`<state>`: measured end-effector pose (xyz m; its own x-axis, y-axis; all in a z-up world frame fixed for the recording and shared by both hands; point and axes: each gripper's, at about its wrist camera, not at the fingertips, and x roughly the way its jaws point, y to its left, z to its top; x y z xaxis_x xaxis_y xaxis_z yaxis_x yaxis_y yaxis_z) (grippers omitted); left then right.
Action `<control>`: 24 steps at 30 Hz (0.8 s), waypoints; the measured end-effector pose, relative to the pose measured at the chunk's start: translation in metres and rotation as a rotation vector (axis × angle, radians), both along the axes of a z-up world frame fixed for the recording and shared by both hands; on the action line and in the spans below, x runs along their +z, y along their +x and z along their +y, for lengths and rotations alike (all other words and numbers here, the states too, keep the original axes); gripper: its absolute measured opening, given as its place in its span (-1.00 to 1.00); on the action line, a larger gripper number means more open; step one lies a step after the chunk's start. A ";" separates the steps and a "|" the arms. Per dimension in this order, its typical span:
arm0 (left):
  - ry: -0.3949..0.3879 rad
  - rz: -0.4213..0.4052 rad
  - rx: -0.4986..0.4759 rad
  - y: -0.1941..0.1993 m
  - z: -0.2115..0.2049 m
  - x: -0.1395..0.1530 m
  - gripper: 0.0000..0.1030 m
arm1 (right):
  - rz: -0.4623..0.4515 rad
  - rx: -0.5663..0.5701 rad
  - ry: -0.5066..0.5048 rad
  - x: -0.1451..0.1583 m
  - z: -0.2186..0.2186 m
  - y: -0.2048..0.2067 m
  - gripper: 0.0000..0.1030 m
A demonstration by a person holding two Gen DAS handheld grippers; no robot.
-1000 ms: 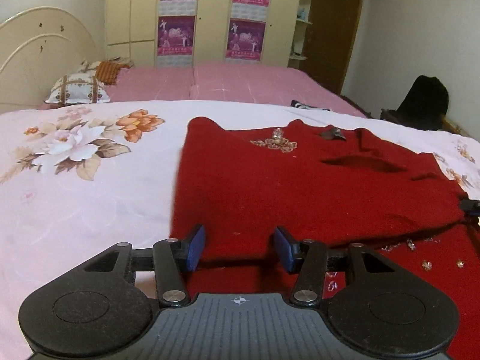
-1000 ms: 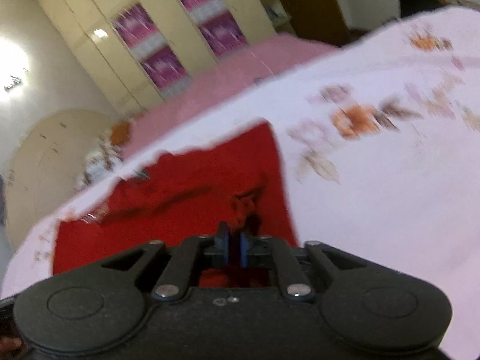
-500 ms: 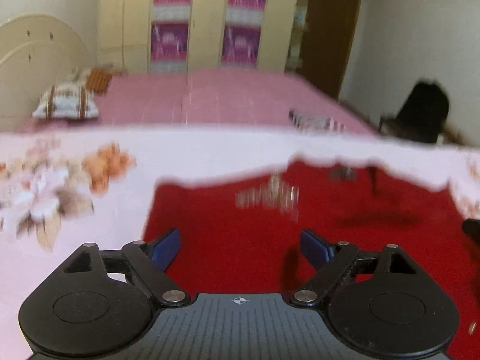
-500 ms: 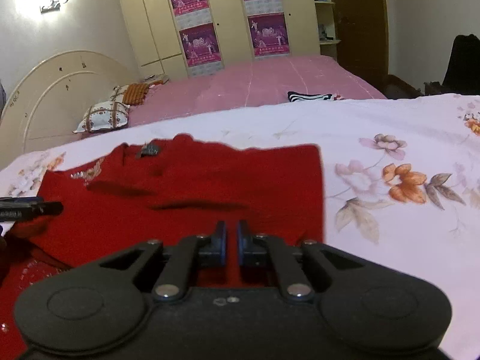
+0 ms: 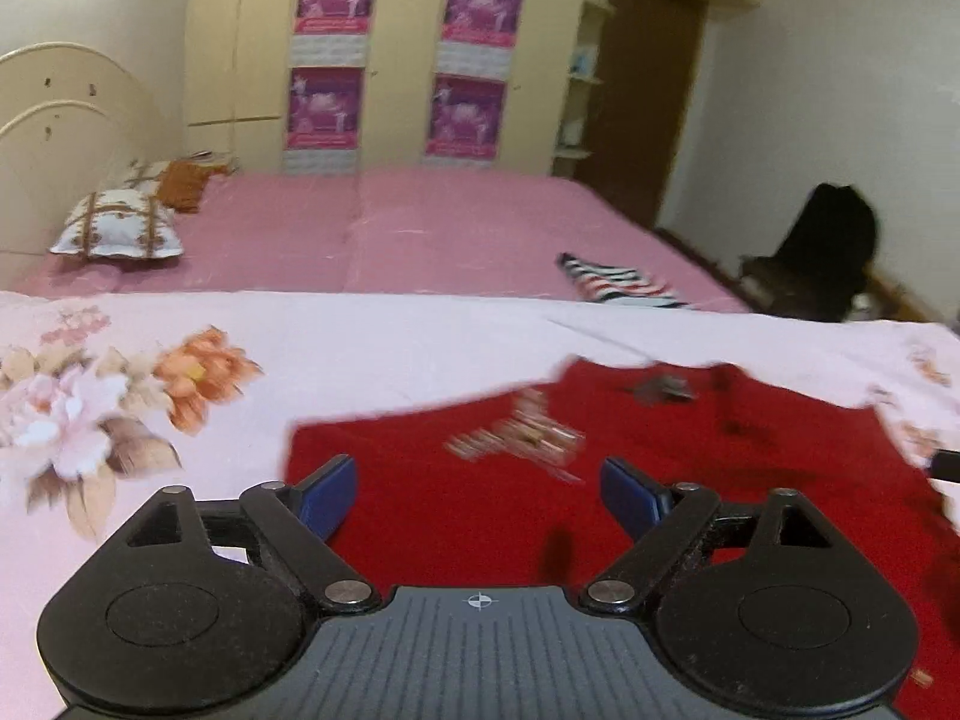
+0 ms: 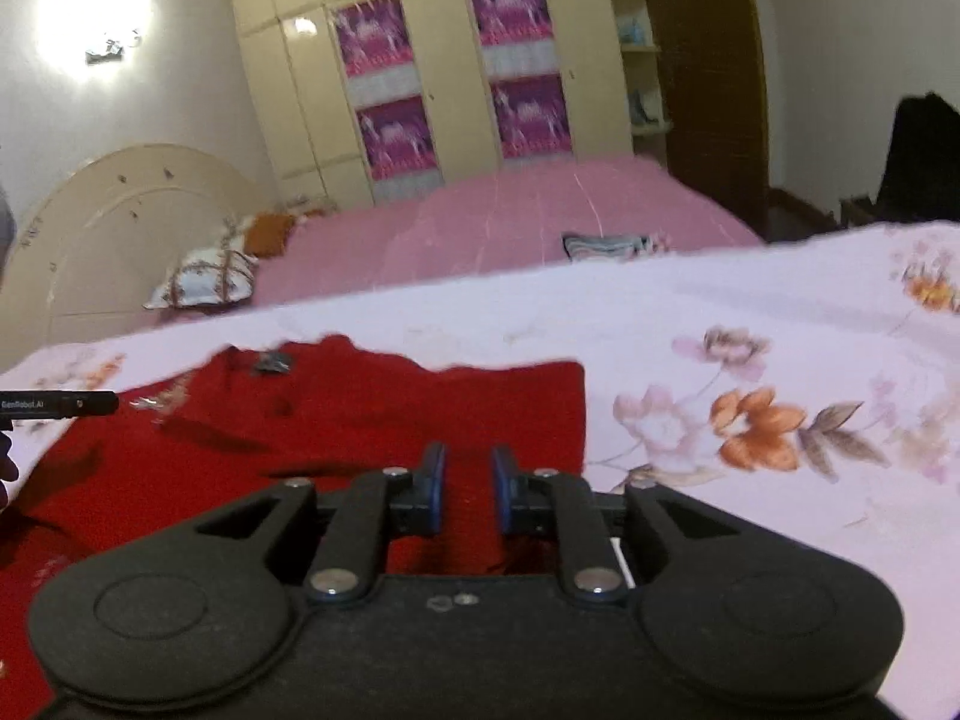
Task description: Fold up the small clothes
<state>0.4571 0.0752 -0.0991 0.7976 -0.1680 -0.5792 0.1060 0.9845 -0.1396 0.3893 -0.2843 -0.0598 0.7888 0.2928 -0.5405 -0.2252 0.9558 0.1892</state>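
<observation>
Both hovering over red garment [image 5: 456,516] on bedsheet [image 5: 360,348]: left gripper [image 5: 477,495] spread wide, empty; right gripper [image 6: 468,480] opening, empty.

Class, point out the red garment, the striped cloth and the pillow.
Red garment [image 5: 480,516]: left wrist view, middle of its body.
Striped cloth [image 5: 618,285]: left wrist view, its centre.
Pillow [image 5: 117,228]: left wrist view, its face.

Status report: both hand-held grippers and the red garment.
Left hand-held gripper wide open, empty. Right hand-held gripper opening, nothing pinched. Red garment lies folded on floral sheet. Nothing in the way.
</observation>
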 end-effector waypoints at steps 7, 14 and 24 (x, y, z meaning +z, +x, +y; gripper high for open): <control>0.085 -0.018 -0.068 -0.019 -0.082 -0.013 0.70 | 0.042 0.108 0.035 -0.008 0.068 -0.015 -0.64; 0.243 0.018 -0.028 -0.063 -0.019 -0.024 0.96 | 0.004 0.030 -0.208 -0.022 0.056 -0.033 -0.69; 0.170 -0.051 0.015 -0.078 -0.010 -0.003 0.97 | -0.028 -0.029 -0.152 0.002 0.022 -0.045 -0.62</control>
<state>0.3795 0.0652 -0.1026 0.8282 -0.0588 -0.5574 0.0936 0.9950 0.0342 0.3440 -0.2621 -0.0583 0.8114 0.1857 -0.5542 -0.2000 0.9792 0.0353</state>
